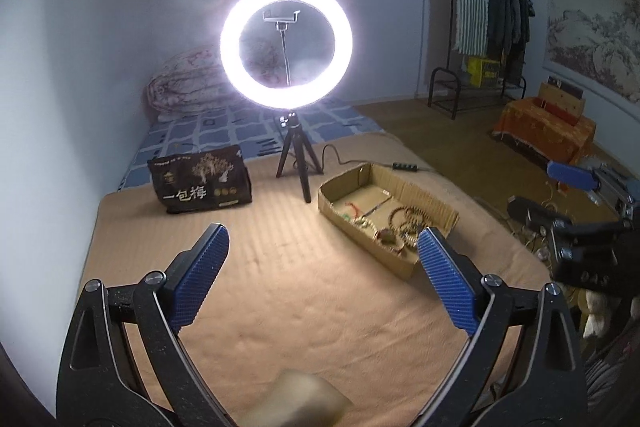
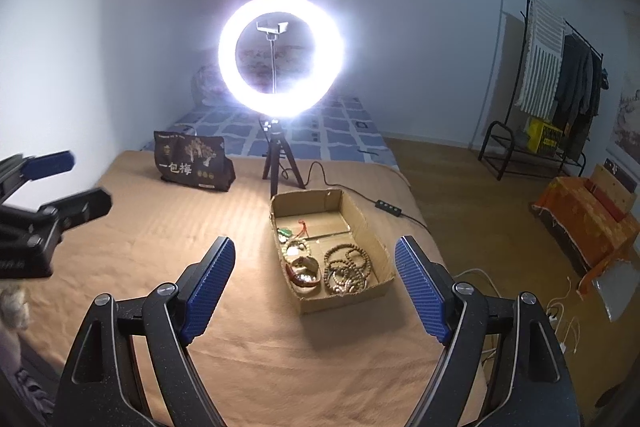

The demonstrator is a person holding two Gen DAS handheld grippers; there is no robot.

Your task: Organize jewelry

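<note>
Both wrist views face ring light (image 1: pixel 286 41), sharing box (image 2: pixel 360 215).

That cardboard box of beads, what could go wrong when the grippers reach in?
The bead strands lie coiled together in the cardboard box, so lifting one might drag others along. The box looks light and may slide on the soft blanket. The ring light's cable runs just behind it and could snag.

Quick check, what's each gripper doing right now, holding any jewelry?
Left gripper: open, holding nothing, above the tan blanket.
Right gripper: open, holding nothing, in front of the cardboard box of bead bracelets.
</note>
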